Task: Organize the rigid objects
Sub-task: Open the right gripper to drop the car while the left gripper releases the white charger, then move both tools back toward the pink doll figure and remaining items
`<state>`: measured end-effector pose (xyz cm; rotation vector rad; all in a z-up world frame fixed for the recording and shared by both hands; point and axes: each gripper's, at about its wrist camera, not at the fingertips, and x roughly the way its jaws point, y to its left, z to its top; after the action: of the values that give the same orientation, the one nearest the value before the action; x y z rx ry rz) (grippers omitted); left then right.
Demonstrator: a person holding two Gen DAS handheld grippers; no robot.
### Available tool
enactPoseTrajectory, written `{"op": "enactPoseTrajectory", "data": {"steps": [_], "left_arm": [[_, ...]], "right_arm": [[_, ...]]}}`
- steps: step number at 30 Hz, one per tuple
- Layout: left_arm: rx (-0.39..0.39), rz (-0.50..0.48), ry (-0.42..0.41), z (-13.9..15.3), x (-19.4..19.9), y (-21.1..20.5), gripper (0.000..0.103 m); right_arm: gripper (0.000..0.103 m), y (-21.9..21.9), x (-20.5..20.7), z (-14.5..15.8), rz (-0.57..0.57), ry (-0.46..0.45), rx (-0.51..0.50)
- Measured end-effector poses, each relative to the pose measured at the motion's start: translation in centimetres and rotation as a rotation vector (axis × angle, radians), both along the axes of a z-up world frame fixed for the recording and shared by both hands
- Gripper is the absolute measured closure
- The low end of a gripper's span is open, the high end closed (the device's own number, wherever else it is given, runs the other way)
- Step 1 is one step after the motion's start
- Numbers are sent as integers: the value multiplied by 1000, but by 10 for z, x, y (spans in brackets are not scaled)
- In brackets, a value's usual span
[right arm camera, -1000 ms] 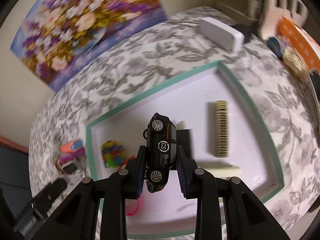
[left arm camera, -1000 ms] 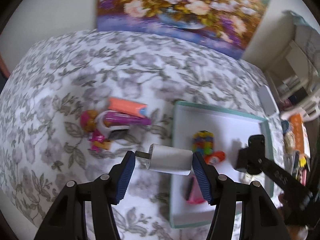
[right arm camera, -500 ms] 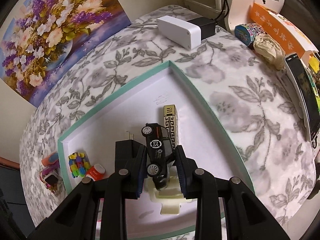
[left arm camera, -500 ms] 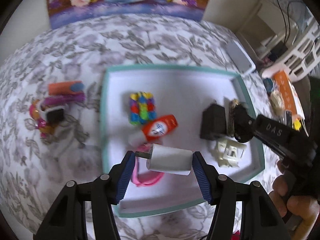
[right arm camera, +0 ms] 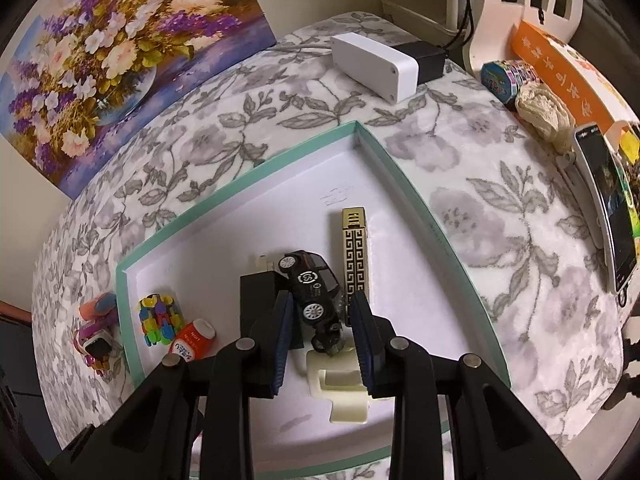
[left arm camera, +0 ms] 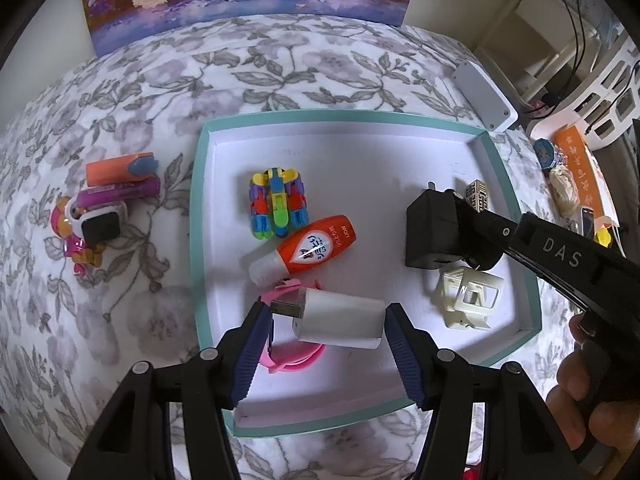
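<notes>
Both grippers now sit over my tray [left arm camera: 200,216]: the left gripper [left arm camera: 324,322] grips the white charger [left arm camera: 338,318] crosswise, while the right gripper [right arm camera: 320,320] stands released around the toy car [right arm camera: 314,296].

Glossy plastic toy car [right arm camera: 314,292]; matt white tray [left arm camera: 400,128]; soft floral cloth [left arm camera: 120,100].

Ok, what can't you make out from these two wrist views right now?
- Left wrist: black toy car hidden behind the right gripper.
- Left wrist: pink plastic watch mostly covered by the white USB charger.
- Right wrist: whether the black toy car is released; the pads look apart.
- Right wrist: cream plastic bracket partly behind the fingers.
</notes>
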<state>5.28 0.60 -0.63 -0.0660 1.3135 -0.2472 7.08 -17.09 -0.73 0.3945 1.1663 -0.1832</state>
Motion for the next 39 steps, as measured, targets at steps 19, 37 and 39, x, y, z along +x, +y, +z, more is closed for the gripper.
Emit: {"op": "enactPoseTrajectory", "data": {"steps": [19, 37, 39], "left_arm": [[2, 161, -77, 23, 15, 59, 12], [-14, 521, -92, 24, 21, 183, 0], [11, 562, -107, 25, 20, 197, 0]], "right_arm": [[49, 32, -3, 14, 66, -8, -88], [27, 105, -10, 29, 219, -74, -182], [27, 110, -10, 27, 225, -71, -185]]}}
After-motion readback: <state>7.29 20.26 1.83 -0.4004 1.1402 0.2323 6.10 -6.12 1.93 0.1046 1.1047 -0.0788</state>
